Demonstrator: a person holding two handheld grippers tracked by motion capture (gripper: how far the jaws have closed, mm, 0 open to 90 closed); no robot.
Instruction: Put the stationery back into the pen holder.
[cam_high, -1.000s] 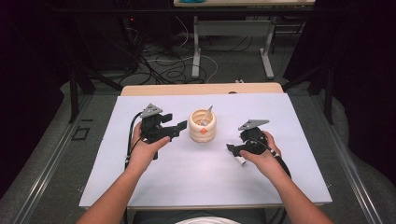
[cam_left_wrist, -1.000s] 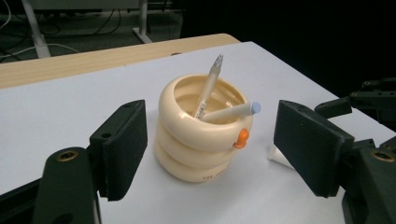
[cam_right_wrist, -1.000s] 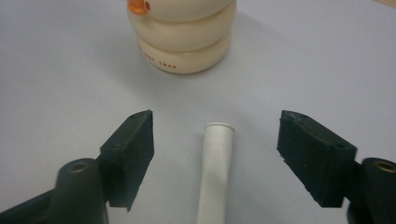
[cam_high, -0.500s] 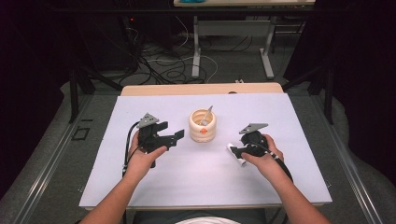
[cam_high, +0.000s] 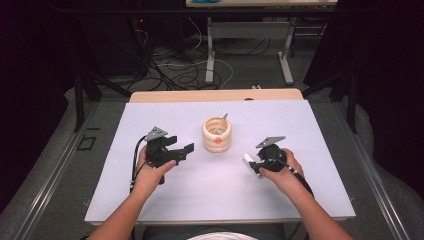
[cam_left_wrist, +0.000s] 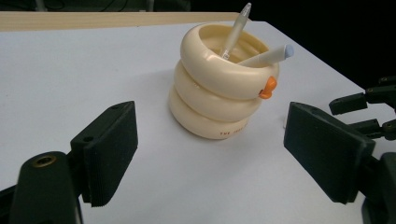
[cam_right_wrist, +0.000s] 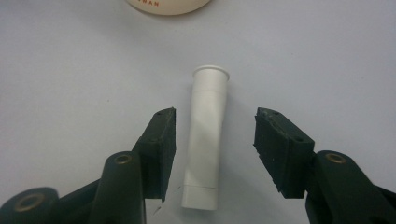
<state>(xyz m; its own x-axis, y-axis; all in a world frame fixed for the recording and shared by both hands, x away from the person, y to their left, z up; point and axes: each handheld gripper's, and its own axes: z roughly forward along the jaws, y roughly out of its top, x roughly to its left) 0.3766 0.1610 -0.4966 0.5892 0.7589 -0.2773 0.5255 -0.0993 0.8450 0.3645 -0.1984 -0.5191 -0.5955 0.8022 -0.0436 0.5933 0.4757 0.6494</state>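
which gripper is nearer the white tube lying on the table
Right. The right gripper has its open jaws on either side of the white tube, not yet closed on it. The left gripper is open on the far side of the ringed cup.

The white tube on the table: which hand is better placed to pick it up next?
Right. The right tool is open with its jaws on both sides of the white tube, which lies flat. The left tool is open too, but it faces the holder.
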